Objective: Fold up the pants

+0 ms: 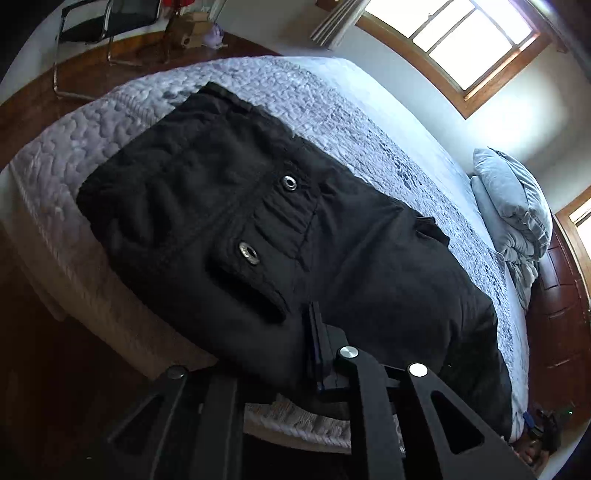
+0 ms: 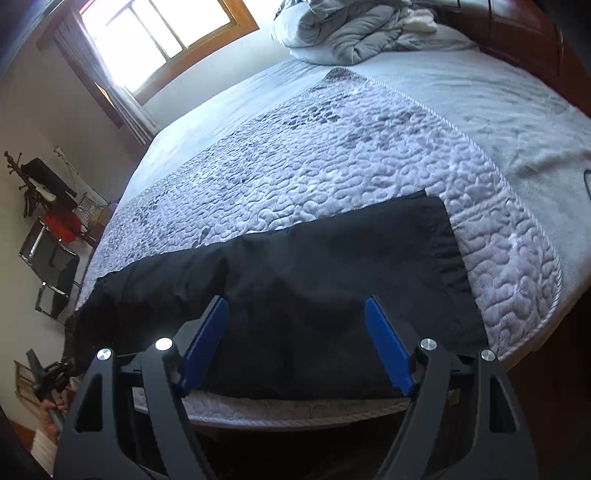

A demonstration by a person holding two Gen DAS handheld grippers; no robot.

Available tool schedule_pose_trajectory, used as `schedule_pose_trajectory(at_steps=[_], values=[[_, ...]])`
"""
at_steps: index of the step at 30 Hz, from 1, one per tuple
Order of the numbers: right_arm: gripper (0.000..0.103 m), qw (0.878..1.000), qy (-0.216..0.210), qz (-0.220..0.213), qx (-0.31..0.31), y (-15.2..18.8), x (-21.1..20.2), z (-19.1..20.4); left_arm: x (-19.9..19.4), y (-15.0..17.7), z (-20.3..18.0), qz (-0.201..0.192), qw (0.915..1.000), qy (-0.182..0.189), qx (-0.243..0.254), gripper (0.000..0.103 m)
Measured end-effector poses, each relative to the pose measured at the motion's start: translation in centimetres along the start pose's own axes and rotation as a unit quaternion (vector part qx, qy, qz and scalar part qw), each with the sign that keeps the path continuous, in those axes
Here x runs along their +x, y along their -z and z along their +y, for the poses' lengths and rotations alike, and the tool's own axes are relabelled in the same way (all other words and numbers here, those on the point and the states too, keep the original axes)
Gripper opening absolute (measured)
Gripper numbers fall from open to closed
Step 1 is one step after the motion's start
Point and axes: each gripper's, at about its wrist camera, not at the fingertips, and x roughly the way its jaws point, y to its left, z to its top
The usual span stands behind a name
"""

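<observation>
Black pants (image 1: 229,206) lie along the near edge of a bed with a pale quilted cover (image 1: 295,92). Two metal eyelets (image 1: 289,182) mark the waist end. In the left wrist view my left gripper (image 1: 316,312) has its fingers pressed together at the near edge of the waist, pinching black fabric. The right wrist view shows the leg end of the pants (image 2: 332,266). There my right gripper (image 2: 295,301) stands open, one blue pad (image 2: 207,343) on each side of the near hem area, neither pressing on the cloth.
Grey bedding (image 2: 351,26) is piled at the head of the bed by a dark wooden headboard (image 1: 565,295). A black metal-framed chair (image 1: 107,22) stands on the wooden floor past the foot. A window (image 1: 461,40) is on the far wall.
</observation>
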Motion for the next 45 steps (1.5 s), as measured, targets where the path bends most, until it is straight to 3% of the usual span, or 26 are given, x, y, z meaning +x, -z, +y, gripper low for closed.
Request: schedule_pose_trajectory(at_steps=[4,10,18,21,22,25,28,31,36,41,45], values=[[0.083,0.999,-0.027,0.026,0.038,1.8,-0.4,-1.6,-0.1,-1.7,-1.3,-0.007,0.9998,-0.019,0.007,0.021],[0.083,0.994,0.008,0.051,0.1,5.3,-0.6,-5.1,1.1,-4.3,-2.4,-0.002,0.9997,-0.023,0.007,0.022],[0.079,0.976,-0.015,0.021,0.216,5.3,0.5,-9.8,1.6,-4.7,-2.1,0.005,0.9996,-0.027,0.003,0.023],[0.056,0.972,-0.004,0.016,0.235,4.7,0.9,-10.9,1.5,-4.6,-1.9,0.009,0.9996,-0.026,-0.004,0.029],[0.031,0.971,-0.012,0.011,0.237,4.4,1.0,-11.2,1.5,-4.5,-1.8,0.01,0.9996,-0.026,-0.007,0.03],[0.012,0.971,-0.02,0.006,0.237,2.9,1.1,-11.3,1.6,-4.3,-1.9,0.011,0.9994,-0.031,-0.001,0.03],[0.009,0.983,-0.021,-0.024,0.181,0.5,-0.5,-9.4,1.7,-4.3,-2.0,0.012,0.9991,-0.04,0.004,0.03],[0.009,0.983,-0.035,-0.044,0.173,-1.2,-2.4,-9.3,1.9,-4.2,-2.1,0.015,0.9985,-0.051,0.011,0.03],[0.01,0.981,0.062,0.068,0.169,0.3,1.0,-11.1,2.6,-4.3,-1.4,0.024,0.9974,-0.065,0.017,0.032],[0.009,0.979,0.064,0.062,0.182,0.5,2.0,-10.7,3.5,-6.0,-0.9,0.023,0.9971,-0.068,0.024,0.03],[0.009,0.985,0.086,0.092,0.122,-0.5,3.4,-7.7,3.3,-8.7,0.3,-0.005,0.9965,-0.079,0.024,0.029]])
